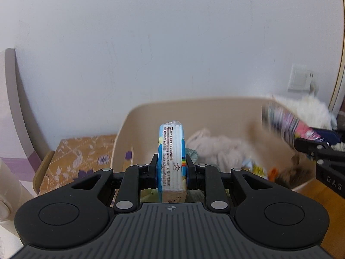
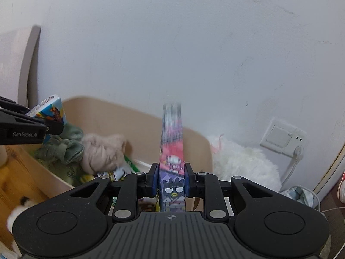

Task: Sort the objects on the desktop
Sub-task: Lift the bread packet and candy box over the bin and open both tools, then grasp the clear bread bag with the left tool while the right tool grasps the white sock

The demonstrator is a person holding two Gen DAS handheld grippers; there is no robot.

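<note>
Left wrist view: the left tongs are clamped on a blue-and-white tissue pack, held upright on its narrow edge between the two blue pads, printed text running along its face. Just beyond it sits a beige bin against the white wall, its near rim hidden behind the tongs. Inside lie a pale fluffy cloth and some small colourful packets, too blurred to name. At the far right the right tongs reach in over the bin's rim, carrying a blurred cartoon-print pack. To the left of the bin is a brown floral cloth; a wall switch is on the far right.

Right wrist view: the right tongs are closed on the cartoon-print pack, which stands upright, a black penguin-like figure printed low on it. The bin lies ahead and left, holding a green cloth and the pale fluffy cloth. At the far left the left tongs hold the tissue pack above the bin's left end. A white fluffy item lies right of the bin, below the wall switch.
</note>
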